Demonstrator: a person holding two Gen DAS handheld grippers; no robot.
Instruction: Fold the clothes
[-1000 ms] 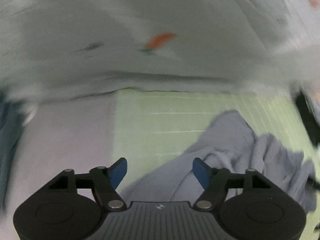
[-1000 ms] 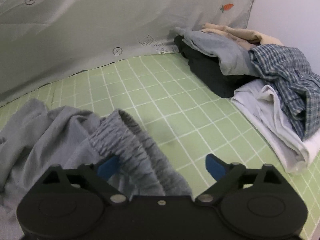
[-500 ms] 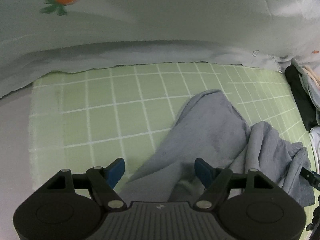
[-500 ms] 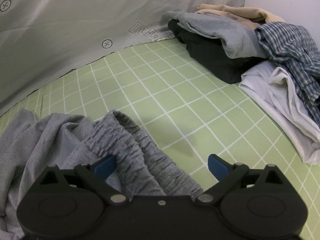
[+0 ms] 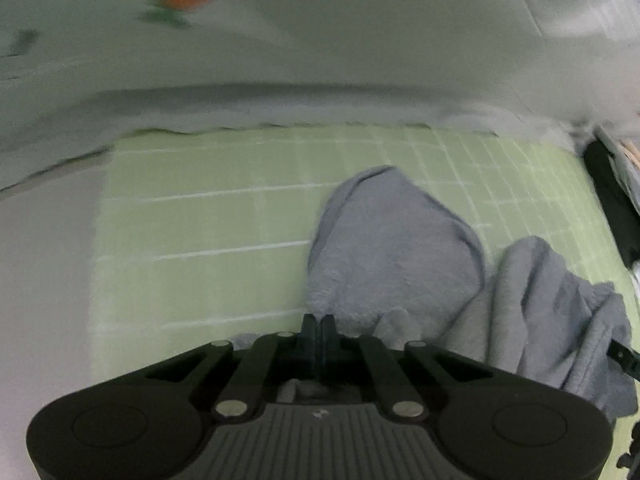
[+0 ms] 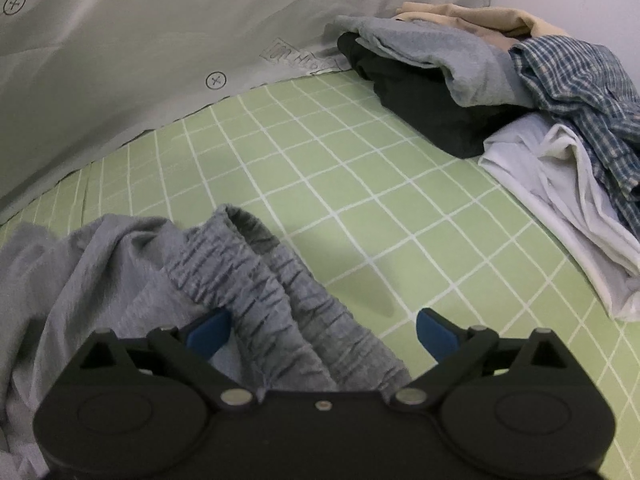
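Crumpled grey shorts point(image 5: 396, 252) lie on the green grid mat point(image 5: 208, 220). My left gripper point(image 5: 319, 326) is shut on the near edge of the grey shorts. In the right wrist view the shorts' gathered waistband point(image 6: 272, 280) lies between the fingers of my right gripper point(image 6: 322, 328), which is open. The waistband passes over the left blue pad point(image 6: 208, 330); the right pad point(image 6: 436, 332) stands apart over the bare mat point(image 6: 360, 184).
A pile of clothes sits at the right of the mat: a grey garment point(image 6: 436, 56) on a black one point(image 6: 424, 108), a beige one point(image 6: 472, 16), a blue plaid shirt point(image 6: 580, 80) and a white one point(image 6: 560, 184). A pale carrot-print cloth point(image 6: 160, 32) hangs behind.
My left gripper has closed from open onto the grey shorts' near edge. My right gripper has stayed open and shifted slightly closer over the waistband.
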